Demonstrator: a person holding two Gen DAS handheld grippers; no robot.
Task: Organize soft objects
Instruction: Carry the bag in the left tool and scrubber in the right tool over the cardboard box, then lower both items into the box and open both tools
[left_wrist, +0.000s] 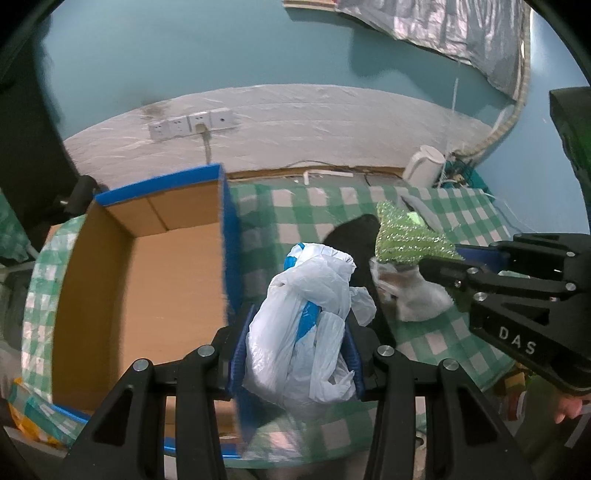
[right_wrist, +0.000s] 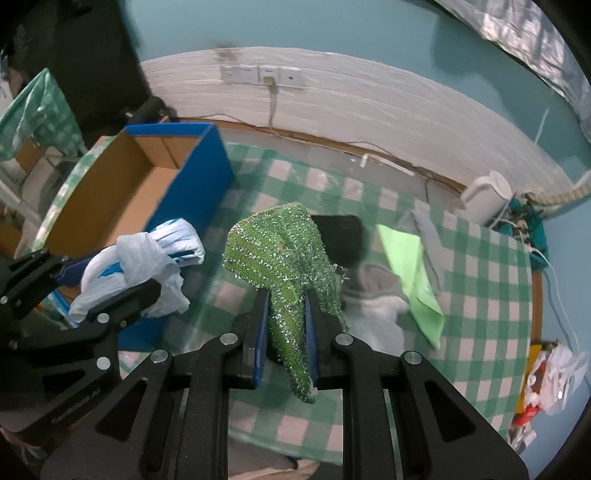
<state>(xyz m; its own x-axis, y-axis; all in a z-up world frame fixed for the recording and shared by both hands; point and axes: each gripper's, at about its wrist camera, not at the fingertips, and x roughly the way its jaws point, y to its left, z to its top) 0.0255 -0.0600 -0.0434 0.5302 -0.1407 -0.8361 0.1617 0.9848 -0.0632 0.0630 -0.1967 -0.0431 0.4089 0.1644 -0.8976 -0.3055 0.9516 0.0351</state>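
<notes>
Left claw (left_wrist: 295, 354): narrowed on one crumpled white-and-blue plastic bag (left_wrist: 306, 325), held just beside the box's blue wall.
Right claw (right_wrist: 284, 343): clamped on one green sequined cloth (right_wrist: 284, 258), lifted above the bench (right_wrist: 480, 295).
Bench, loose: one black cloth (right_wrist: 343, 236), one white-grey cloth (right_wrist: 376, 310), one light green cloth (right_wrist: 413, 273).
Cardboard box (left_wrist: 140, 280): one, open, bare bottom showing.
Far: one white kettle (right_wrist: 487, 195).

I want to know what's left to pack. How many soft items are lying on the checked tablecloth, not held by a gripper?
3 that I can tell: a black cloth, a white-grey cloth in front of it, and a light green cloth to their right. More may be hidden beneath.
</notes>
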